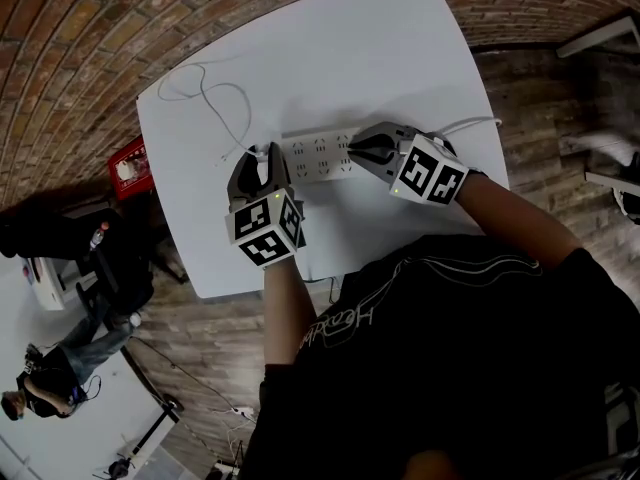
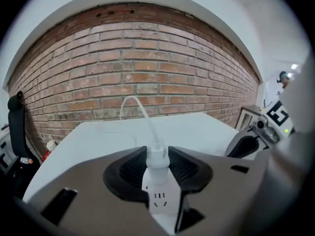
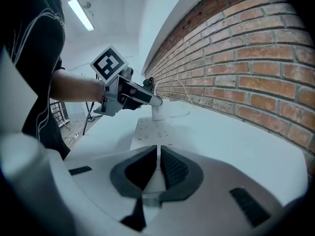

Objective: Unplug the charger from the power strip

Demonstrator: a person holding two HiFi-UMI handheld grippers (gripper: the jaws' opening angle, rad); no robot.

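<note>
Two-handed work on a white bench (image 1: 330, 58). Grips the charger (image 2: 157, 173) in the left hand-held gripper (image 2: 157, 163), partly closed, with the pads (image 2: 187, 168) pressing on both flanks of the white body. Finds the charger seated upright at the far left end of the power strip (image 1: 318, 156), not yet out of its socket, with its thin white cable (image 1: 225, 98) looping away over the bench toward the brick wall (image 2: 147, 73). Sets the right hand-held gripper (image 1: 358, 150) over the strip's opposite end, jaws all but shut with only a thin slit between them, holding nothing. Seems to press down on the casing as a brace, though cannot confirm contact from that gripper's own view.

Risks, as judged from here:

- Lifting the whole strip along with the charger, given a brace too light or sliding off the smooth casing.
- Slipping up off the charger's sleek sides and catching only the cable connector, given a grip apparently set high on the body, and so straining the cable.
- Bending the pins by pulling at a slant rather than straight out of the socket.
- Dragging the strip sideways across the slick bench with any twist in the pull.
</note>
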